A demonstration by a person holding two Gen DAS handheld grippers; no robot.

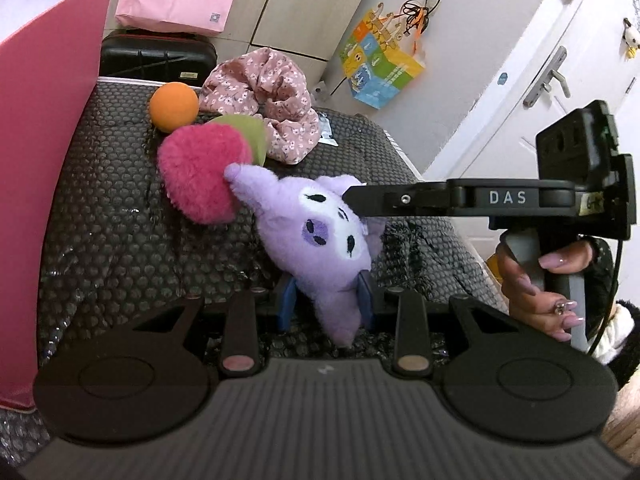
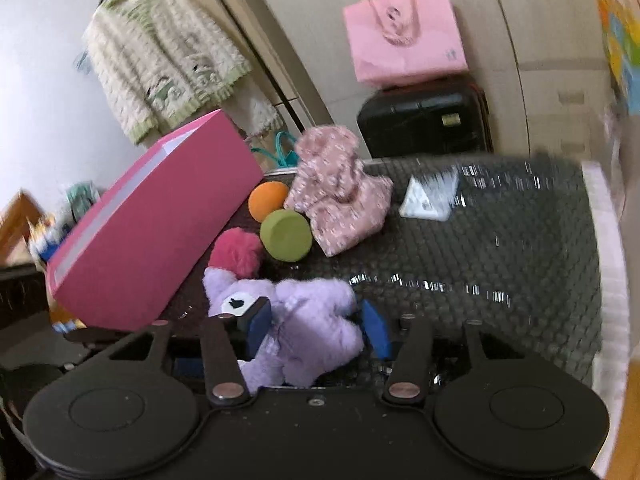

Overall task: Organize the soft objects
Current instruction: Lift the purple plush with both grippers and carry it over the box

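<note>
Counter w/ dark bubble-wrap cover (image 1: 120, 208). Left gripper (image 1: 326, 304) jaws clamped on purple plush (image 1: 316, 240); right gripper (image 2: 316, 330) jaws apart, plush btwn them, pads not pressing. Beyond: pink pom-pom (image 1: 200, 172), orange ball (image 1: 174, 106), floral cloth (image 1: 264, 96), pink box (image 2: 160, 232).

- You have pale cabinet panels (image 1: 320, 4) behind the work surface.
- You have a white door (image 1: 560, 80) with a metal handle (image 1: 548, 76) at one side.
- A black suitcase (image 2: 424, 120) stands against the panels.
</note>
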